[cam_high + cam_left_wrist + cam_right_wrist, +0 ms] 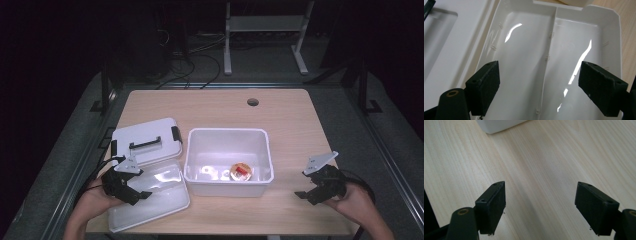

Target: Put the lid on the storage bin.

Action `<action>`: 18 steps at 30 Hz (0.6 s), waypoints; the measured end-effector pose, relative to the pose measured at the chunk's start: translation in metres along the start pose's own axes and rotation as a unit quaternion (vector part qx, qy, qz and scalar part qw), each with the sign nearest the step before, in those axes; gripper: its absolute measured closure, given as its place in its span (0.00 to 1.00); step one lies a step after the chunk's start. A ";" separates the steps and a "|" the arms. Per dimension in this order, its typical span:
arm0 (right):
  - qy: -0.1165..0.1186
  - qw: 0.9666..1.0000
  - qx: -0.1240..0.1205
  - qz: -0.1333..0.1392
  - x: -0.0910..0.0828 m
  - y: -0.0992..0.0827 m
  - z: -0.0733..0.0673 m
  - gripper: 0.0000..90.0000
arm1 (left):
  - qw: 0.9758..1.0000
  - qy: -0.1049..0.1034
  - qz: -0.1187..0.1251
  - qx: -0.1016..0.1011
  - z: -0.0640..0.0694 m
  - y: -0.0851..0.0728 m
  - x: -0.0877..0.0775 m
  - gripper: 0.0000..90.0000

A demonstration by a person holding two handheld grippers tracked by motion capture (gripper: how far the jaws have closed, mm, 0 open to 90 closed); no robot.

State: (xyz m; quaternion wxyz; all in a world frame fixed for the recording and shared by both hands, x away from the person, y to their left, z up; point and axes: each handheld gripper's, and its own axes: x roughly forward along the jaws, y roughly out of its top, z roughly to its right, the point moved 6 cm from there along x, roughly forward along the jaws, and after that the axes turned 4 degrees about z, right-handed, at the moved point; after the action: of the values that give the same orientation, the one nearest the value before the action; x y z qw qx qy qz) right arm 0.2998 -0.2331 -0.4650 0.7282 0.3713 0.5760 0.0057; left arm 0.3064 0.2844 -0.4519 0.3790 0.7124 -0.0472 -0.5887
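Both grippers, left gripper over the divided tray and right gripper over bare table, hang with jaws apart (nothing gripped), so refitting tray and lid to the bin appears outstanding.

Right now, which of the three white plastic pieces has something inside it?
The deep white bin in the middle: a small red and yellow item lies on its floor. The divided tray and the lid hold nothing.

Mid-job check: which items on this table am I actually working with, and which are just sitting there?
In play:
left gripper, open over the divided tray
white bin holding a small red-and-yellow item
lid with black handle and latches
right gripper, open over bare table

Lying about:
cables on the floor
white stand
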 end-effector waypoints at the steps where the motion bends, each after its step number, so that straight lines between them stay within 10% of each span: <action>1: 0.003 1.000 0.008 0.009 0.003 -0.004 -0.001 0.27 | 1.000 0.000 -0.001 0.000 0.000 -0.001 0.000 0.19; 18: -0.018 0.999 0.027 0.042 0.009 -0.012 -0.008 0.25 | 1.000 -0.014 -0.011 0.009 0.000 -0.005 0.003 0.27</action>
State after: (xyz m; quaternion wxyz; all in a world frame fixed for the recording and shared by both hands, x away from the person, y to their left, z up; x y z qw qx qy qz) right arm 0.2914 -0.2332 -0.4797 0.7271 0.4149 0.5468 0.0141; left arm 0.3049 0.2864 -0.4576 0.3655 0.7076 -0.0501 -0.6026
